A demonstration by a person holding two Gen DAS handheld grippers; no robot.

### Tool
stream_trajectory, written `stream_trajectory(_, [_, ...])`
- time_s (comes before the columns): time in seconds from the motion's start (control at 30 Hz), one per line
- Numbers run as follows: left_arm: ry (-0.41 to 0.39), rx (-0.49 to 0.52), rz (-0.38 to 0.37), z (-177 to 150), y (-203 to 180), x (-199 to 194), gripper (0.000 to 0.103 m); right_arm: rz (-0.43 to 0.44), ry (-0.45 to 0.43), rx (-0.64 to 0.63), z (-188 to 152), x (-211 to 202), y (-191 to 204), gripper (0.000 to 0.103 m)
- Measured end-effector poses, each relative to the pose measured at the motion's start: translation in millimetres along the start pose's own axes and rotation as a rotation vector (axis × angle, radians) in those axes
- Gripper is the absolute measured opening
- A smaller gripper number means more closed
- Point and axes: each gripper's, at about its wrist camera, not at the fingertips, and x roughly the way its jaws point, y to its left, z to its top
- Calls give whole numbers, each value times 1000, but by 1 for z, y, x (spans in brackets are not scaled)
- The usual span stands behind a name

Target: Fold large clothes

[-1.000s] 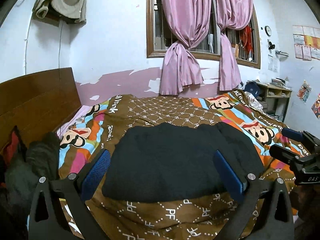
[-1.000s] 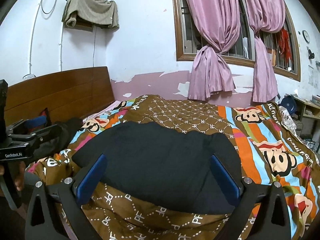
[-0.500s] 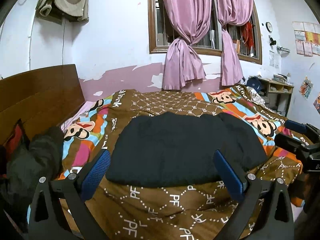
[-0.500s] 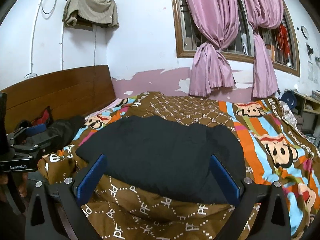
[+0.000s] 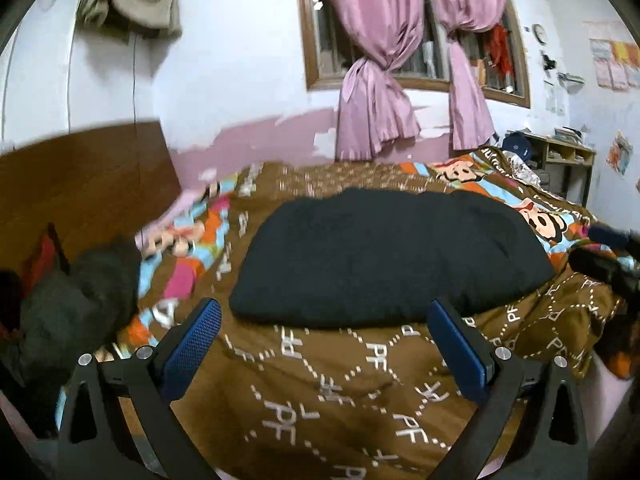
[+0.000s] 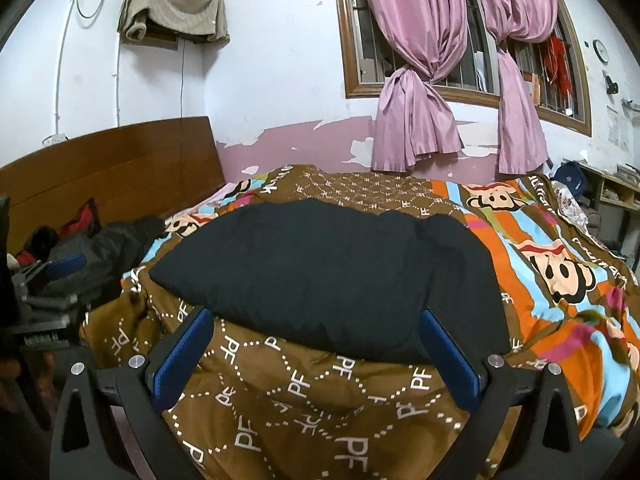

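A black garment (image 5: 384, 256) lies folded in a flat oblong on the brown patterned bedspread (image 5: 332, 380); it also shows in the right wrist view (image 6: 332, 276). My left gripper (image 5: 326, 344) is open and empty, held short of the garment's near edge. My right gripper (image 6: 316, 356) is open and empty, also just short of that edge. The right gripper shows at the right edge of the left wrist view (image 5: 604, 256). The left gripper shows at the left edge of the right wrist view (image 6: 48, 280).
A heap of dark and red clothes (image 6: 84, 244) lies by the wooden headboard (image 6: 120, 168). Pink curtains (image 6: 416, 80) hang at the far window. A shelf unit (image 5: 560, 160) stands at the right wall. A beige cloth (image 6: 172, 8) hangs high on the wall.
Both grippers have drawn back from the black garment toward the near edge of the bed. More brown bedspread now shows between the fingers and the garment.
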Motion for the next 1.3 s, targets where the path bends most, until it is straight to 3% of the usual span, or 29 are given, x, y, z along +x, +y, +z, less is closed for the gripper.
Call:
stream_trajectory(0.1, [-2,-59,-30,4,3,-1,101,-7,11,7,-4,2,2,103])
stream_trajectory(0.53, [24,-15,-35,-1,-11,-2,101,-36,37,50,-8,7,-5,103])
stream_trajectory(1.3, [33,-31,-37,-5,-10,1,101,-32,55,48,-8,12,-5,103])
